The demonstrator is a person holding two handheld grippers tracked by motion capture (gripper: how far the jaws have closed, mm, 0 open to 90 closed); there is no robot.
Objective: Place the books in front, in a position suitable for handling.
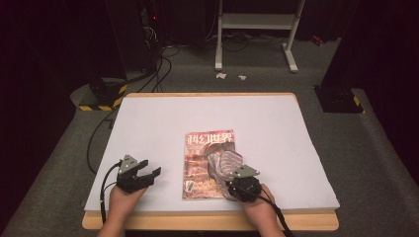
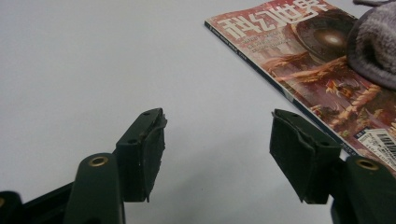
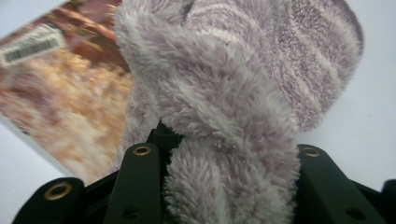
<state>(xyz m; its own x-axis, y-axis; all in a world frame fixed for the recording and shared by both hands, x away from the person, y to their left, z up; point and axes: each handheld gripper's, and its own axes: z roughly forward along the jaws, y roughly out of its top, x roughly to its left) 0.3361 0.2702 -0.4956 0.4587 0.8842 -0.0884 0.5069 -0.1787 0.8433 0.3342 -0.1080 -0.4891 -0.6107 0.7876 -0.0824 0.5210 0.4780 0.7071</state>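
Note:
A magazine (image 1: 200, 165) with a red and orange cover lies flat on the white sheet (image 1: 257, 123), near the front middle. A fuzzy grey-purple striped sock (image 1: 224, 163) rests bunched on the magazine's right half. My right gripper (image 1: 232, 178) reaches in from the front right and is shut on the sock. In the right gripper view the sock (image 3: 243, 79) bulges between the jaws of the right gripper (image 3: 224, 154), with the magazine (image 3: 70, 93) underneath. My left gripper (image 1: 151, 168) stands open on the sheet left of the magazine. The left gripper (image 2: 217, 126) has nothing between its jaws; the magazine (image 2: 299, 60) and sock (image 2: 373, 46) lie to its right.
The wooden table edge (image 1: 207, 220) runs along the front under both hands. Behind the table a white metal stand (image 1: 257, 24) sits on the grey floor. Black cables (image 1: 99, 131) and a black-yellow base (image 1: 101, 96) lie at the back left.

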